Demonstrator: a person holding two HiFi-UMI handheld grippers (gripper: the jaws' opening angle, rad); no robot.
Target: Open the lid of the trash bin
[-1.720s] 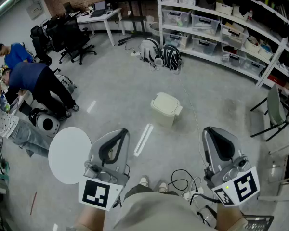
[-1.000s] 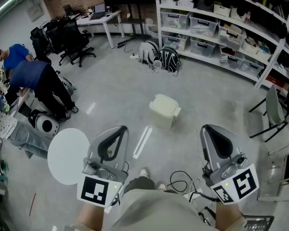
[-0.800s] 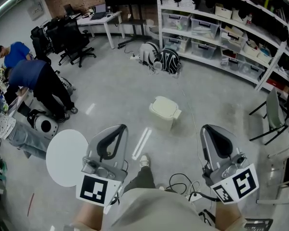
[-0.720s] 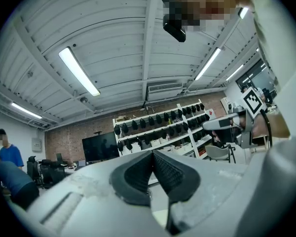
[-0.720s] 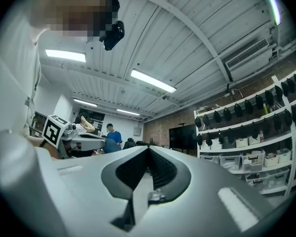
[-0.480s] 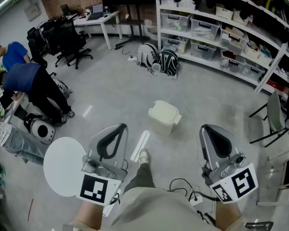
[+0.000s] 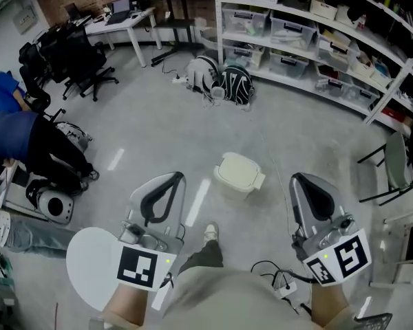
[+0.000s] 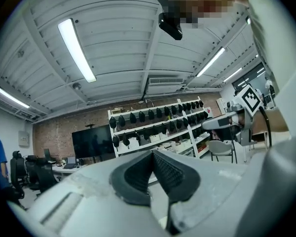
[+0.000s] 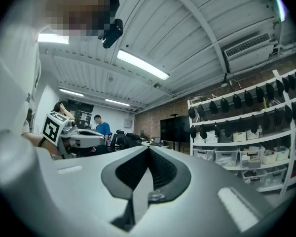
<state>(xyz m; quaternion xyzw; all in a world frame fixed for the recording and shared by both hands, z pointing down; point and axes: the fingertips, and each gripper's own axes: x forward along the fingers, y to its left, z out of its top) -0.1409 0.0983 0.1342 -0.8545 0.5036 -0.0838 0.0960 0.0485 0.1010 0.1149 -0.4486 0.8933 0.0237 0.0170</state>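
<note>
You have stepped closer: the trash bin now stands on the floor just ahead, its lid down. The left gripper and right gripper remain closed, empty, well above it; reaching comes next.

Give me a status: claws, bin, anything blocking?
Left claw shut, empty. Right claw shut, empty. Bin on floor ahead, lid down. Nothing seen blocking.

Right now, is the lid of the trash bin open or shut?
Shut. In the head view the lid lies flat over the trash bin, and no opening shows.
</note>
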